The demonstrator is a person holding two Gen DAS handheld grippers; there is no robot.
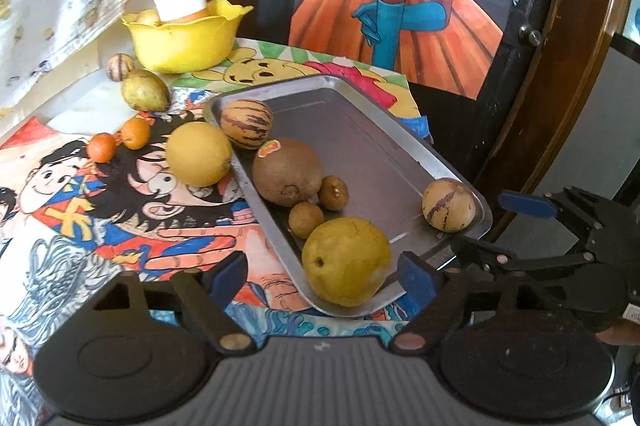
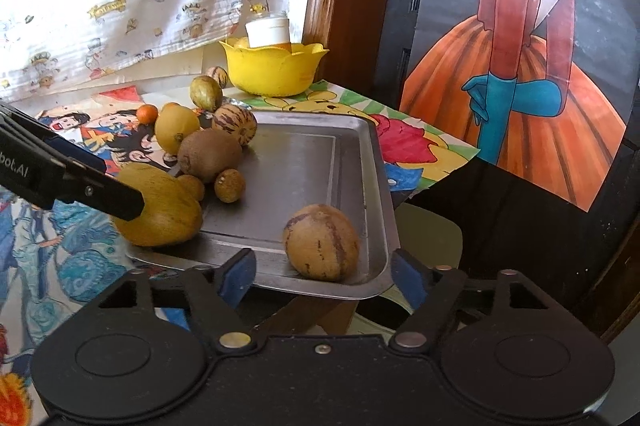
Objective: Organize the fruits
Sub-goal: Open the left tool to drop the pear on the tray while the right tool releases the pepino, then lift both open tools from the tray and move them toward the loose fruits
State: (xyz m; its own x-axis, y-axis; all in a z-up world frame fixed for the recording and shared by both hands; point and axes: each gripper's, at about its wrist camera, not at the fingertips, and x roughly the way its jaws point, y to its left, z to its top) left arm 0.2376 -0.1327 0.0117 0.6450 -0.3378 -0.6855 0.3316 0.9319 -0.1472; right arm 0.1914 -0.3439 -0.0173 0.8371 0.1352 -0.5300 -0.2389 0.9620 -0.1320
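**Fruit on tray, both grippers apart**

Left hand-held gripper (image 1: 320, 276) spread wide round big yellow fruit (image 1: 346, 261) at metal tray (image 1: 360, 146) near corner. Right hand-held gripper (image 2: 323, 272) spread too, nothing held, facing striped melon (image 2: 321, 242) in tray. Kiwi (image 1: 287, 171) mid-tray; more fruit on counter (image 1: 80, 226).

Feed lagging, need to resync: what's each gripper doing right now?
Left gripper: open, empty, by the large yellow round fruit on the metal tray.
Right gripper: open, empty, at the tray's near edge.

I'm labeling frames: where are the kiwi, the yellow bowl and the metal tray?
kiwi (image 1: 287, 171): left wrist view, middle of its brown skin.
yellow bowl (image 1: 184, 44): left wrist view, its outer wall.
metal tray (image 2: 304, 178): right wrist view, bare floor.
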